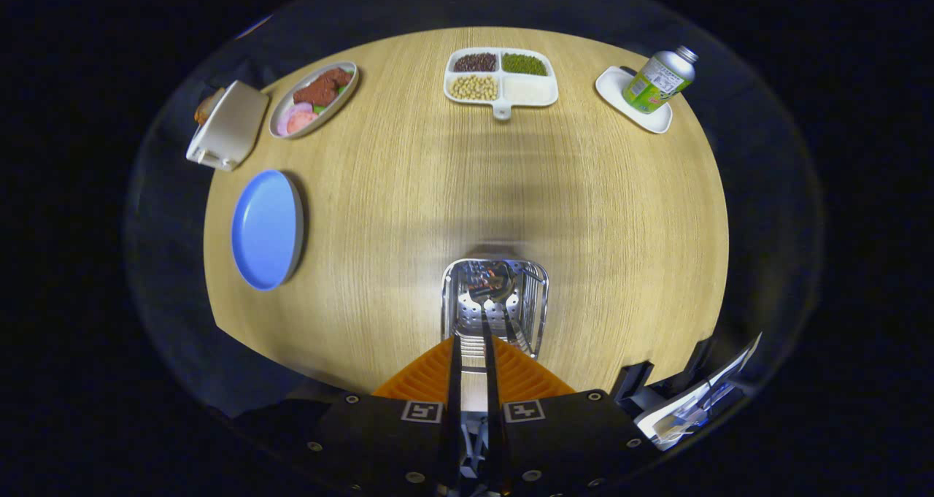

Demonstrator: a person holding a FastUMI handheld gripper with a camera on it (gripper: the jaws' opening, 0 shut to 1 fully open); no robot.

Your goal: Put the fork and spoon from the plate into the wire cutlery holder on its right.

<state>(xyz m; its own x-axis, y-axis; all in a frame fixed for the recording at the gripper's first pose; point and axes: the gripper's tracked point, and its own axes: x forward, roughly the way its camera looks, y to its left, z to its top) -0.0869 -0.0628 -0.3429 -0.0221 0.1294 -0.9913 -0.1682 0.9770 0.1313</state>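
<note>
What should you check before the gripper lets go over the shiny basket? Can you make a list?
1. Piece of cutlery pinched between the fingers: ok, both sides of the gripper press its handle.
2. Its head is inside the wire cutlery holder: ok.
3. Holder stands upright on the table: ok.
4. Fork or spoon: cannot tell, the head is blurred by glare.
5. Blue plate has nothing left on it: ok, it looks bare.
6. Other piece already in the holder: cannot tell.
</note>
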